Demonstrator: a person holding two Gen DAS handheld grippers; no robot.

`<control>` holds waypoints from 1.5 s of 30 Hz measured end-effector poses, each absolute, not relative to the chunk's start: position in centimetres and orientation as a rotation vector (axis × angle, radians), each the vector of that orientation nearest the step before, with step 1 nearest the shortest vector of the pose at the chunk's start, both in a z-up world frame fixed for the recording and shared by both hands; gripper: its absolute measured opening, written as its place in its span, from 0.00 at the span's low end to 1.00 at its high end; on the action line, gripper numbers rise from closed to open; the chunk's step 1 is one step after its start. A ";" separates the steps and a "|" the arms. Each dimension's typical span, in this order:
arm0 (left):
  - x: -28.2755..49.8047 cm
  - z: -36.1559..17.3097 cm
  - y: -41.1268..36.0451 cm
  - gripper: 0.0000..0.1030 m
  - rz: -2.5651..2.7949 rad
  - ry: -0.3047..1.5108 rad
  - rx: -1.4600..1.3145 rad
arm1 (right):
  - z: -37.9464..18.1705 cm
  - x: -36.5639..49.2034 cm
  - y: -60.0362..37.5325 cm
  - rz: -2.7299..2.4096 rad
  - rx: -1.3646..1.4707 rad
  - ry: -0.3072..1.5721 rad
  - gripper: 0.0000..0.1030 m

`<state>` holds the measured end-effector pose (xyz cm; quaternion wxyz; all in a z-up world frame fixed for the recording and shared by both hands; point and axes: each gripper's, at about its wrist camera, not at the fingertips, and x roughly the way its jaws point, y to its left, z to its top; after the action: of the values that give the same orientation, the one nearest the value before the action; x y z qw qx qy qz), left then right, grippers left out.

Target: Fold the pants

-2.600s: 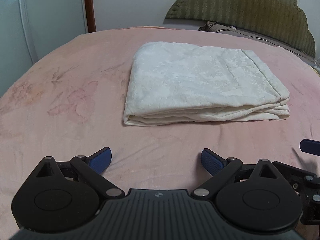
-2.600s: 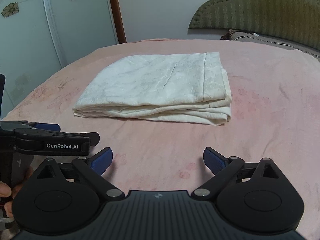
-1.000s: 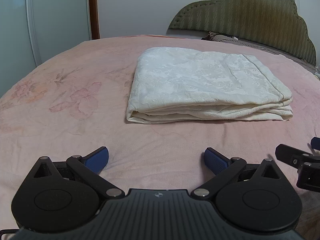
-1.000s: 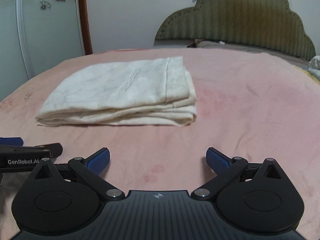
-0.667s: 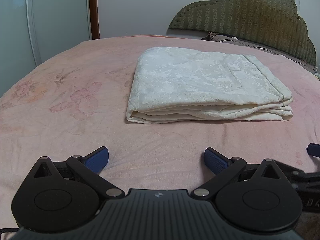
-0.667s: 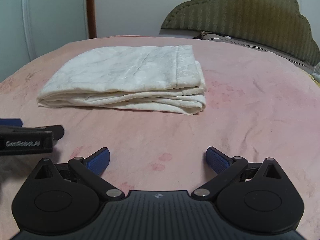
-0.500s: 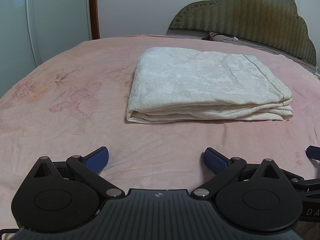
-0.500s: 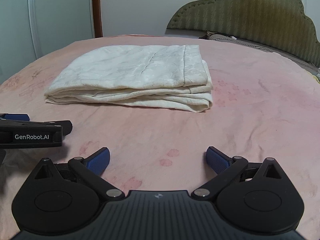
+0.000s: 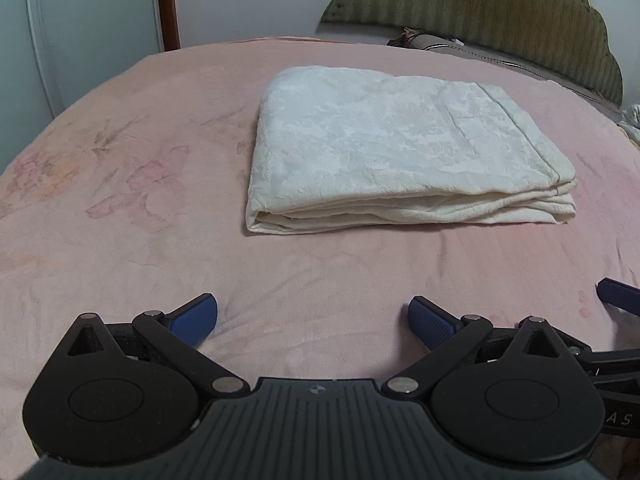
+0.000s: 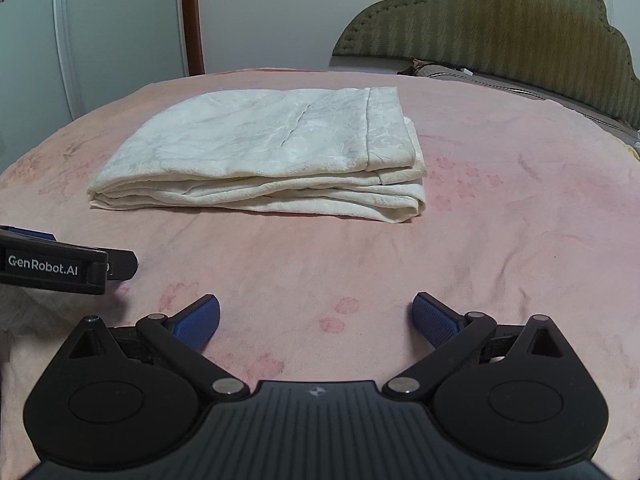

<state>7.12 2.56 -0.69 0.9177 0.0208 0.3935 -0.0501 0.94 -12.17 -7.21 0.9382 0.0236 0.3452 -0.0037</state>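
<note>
Cream-white pants (image 9: 392, 152) lie folded into a flat rectangular stack on the pink bedspread (image 9: 120, 208), with layered edges facing me. In the right wrist view the same pants (image 10: 272, 156) sit ahead and slightly left. My left gripper (image 9: 312, 318) hovers open over the bedspread, well short of the stack, holding nothing. My right gripper (image 10: 316, 320) is also open and empty, apart from the pants. The left gripper's side shows at the left edge of the right wrist view, and one blue right fingertip (image 9: 618, 300) shows at the right edge of the left wrist view.
An olive padded headboard (image 10: 500, 36) and a pillow (image 9: 480, 50) bound the far side of the bed. White wardrobe doors (image 10: 100, 32) with a brown wooden post (image 10: 191, 16) stand at the far left. Bare bedspread surrounds the stack.
Both cameras have tilted and shifted a little. The pants have not moved, and both grippers have stayed open.
</note>
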 end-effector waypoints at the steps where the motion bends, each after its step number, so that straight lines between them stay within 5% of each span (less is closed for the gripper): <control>1: 7.0 -0.8 2.6 1.00 -0.096 0.803 0.034 | -7.2 0.9 -12.1 -0.009 0.049 0.705 1.00; 45: 5.8 -1.0 2.5 1.00 -0.053 0.729 0.055 | -7.3 1.2 -11.9 0.010 0.047 0.703 1.00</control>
<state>5.83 2.51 -1.01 0.9337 0.0267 0.3562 -0.0261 1.17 -11.86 -7.27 0.9386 0.0228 0.3441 0.0049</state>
